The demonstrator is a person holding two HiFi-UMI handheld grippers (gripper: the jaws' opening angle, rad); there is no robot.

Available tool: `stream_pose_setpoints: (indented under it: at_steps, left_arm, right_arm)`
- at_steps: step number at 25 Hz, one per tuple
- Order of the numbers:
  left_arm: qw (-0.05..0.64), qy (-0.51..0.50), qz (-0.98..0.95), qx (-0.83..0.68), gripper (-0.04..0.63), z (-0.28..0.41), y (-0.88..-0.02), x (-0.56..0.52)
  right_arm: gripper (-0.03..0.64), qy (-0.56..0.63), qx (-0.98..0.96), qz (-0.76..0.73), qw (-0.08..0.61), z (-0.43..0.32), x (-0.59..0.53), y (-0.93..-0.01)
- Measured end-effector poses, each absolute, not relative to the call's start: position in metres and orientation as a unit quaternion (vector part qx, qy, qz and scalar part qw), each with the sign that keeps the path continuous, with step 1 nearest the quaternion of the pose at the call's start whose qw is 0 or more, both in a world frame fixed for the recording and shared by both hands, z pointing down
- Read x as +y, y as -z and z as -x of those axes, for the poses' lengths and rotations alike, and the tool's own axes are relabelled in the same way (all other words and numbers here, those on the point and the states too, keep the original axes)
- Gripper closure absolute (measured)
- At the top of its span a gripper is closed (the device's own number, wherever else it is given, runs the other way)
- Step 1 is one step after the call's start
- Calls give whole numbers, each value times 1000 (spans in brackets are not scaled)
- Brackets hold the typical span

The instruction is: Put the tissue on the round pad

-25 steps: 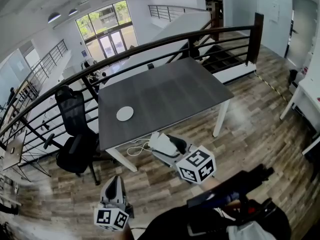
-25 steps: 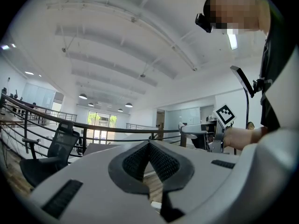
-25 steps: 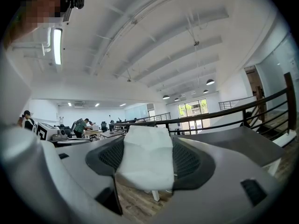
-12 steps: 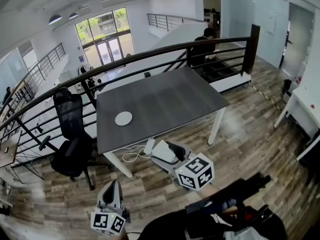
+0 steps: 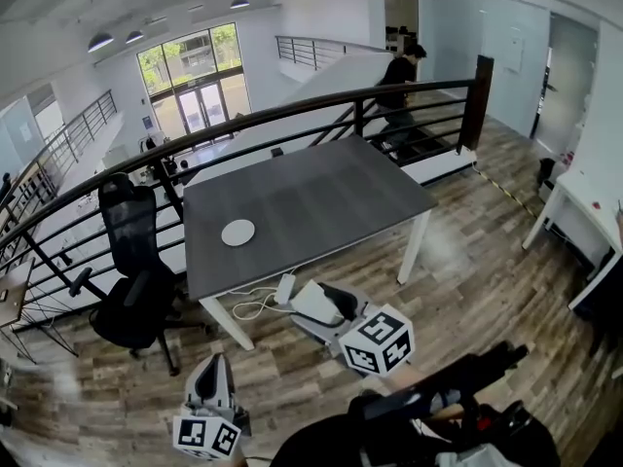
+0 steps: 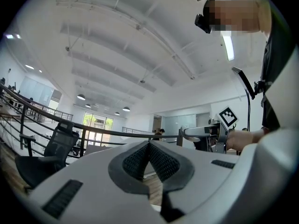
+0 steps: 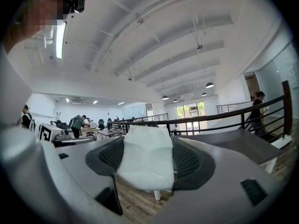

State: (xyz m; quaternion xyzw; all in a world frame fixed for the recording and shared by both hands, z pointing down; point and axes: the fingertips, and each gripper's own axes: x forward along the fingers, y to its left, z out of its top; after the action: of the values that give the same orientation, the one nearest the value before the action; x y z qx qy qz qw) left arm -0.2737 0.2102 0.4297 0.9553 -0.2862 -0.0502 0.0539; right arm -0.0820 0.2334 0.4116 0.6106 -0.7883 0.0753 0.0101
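Observation:
The round white pad (image 5: 238,232) lies on the left part of the dark grey table (image 5: 321,193). My right gripper (image 5: 308,304) hovers over the wooden floor in front of the table's near edge, shut on a folded white tissue (image 5: 313,301). In the right gripper view the tissue (image 7: 145,160) fills the gap between the dark ribbed pads (image 7: 189,161), with the table (image 7: 233,141) ahead to the right. My left gripper (image 5: 212,370) hangs lower left, away from the table. Its jaws (image 6: 149,146) meet with nothing between them.
A black office chair (image 5: 136,261) stands at the table's left end. A dark railing (image 5: 292,107) runs behind the table, and a person (image 5: 399,71) is beyond it. A white cable (image 5: 255,305) lies on the floor under the table. A white desk (image 5: 589,207) is at right.
The table and pad have slid slightly left in the head view. The person behind the railing has walked up and to the right. Both grippers keep their grip and place.

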Motion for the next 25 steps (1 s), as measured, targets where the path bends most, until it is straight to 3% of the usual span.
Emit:
stream_pose_setpoints:
  at_steps: [12, 25]
  left_arm:
    - [59, 40, -945, -320, 591, 284, -435, 175]
    - [37, 19, -934, -354, 591, 220, -417, 115]
  right_arm:
    - [290, -70, -814, -576, 5, 93, 179, -412]
    - [290, -76, -833, -547, -19, 28, 99, -402]
